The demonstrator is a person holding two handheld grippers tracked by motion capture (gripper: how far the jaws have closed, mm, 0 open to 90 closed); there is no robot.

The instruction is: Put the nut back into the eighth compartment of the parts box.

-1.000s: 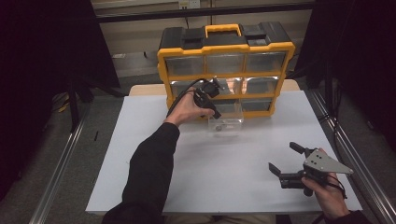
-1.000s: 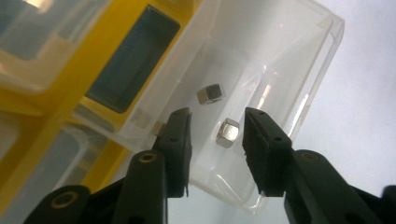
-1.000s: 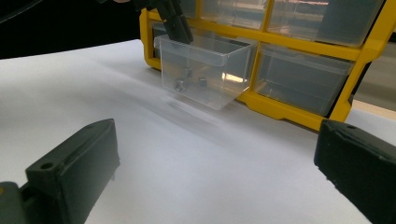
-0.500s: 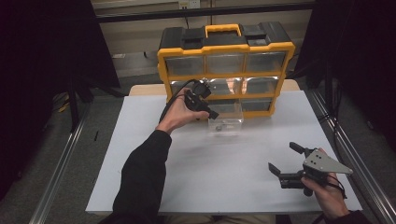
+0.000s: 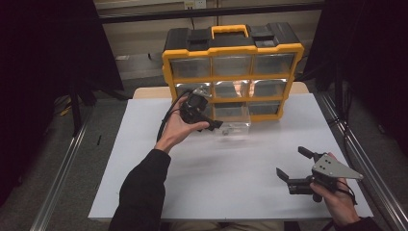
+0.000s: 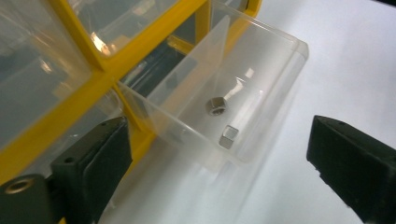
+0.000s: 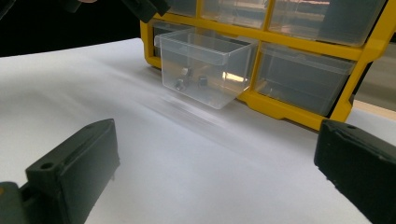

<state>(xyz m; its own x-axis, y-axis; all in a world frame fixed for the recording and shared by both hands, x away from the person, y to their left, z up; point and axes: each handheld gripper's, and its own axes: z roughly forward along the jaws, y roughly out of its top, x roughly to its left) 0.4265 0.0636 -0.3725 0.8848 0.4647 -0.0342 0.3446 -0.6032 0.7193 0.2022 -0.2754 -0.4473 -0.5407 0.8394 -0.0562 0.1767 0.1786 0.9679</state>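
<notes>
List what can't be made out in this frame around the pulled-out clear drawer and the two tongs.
- Clear drawer: its rear end is hidden inside the yellow organizer in the left gripper view.
- Small parts: too small to identify in the high view; a nut shows in the left gripper view.
- Left tongs: the hand covers most of the body in the high view.
- Right tongs: jaw tips cut off by the right gripper view's edge.

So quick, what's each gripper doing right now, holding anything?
Left gripper: open, empty, by the clear drawer.
Right gripper: open, empty, over the table.
</notes>
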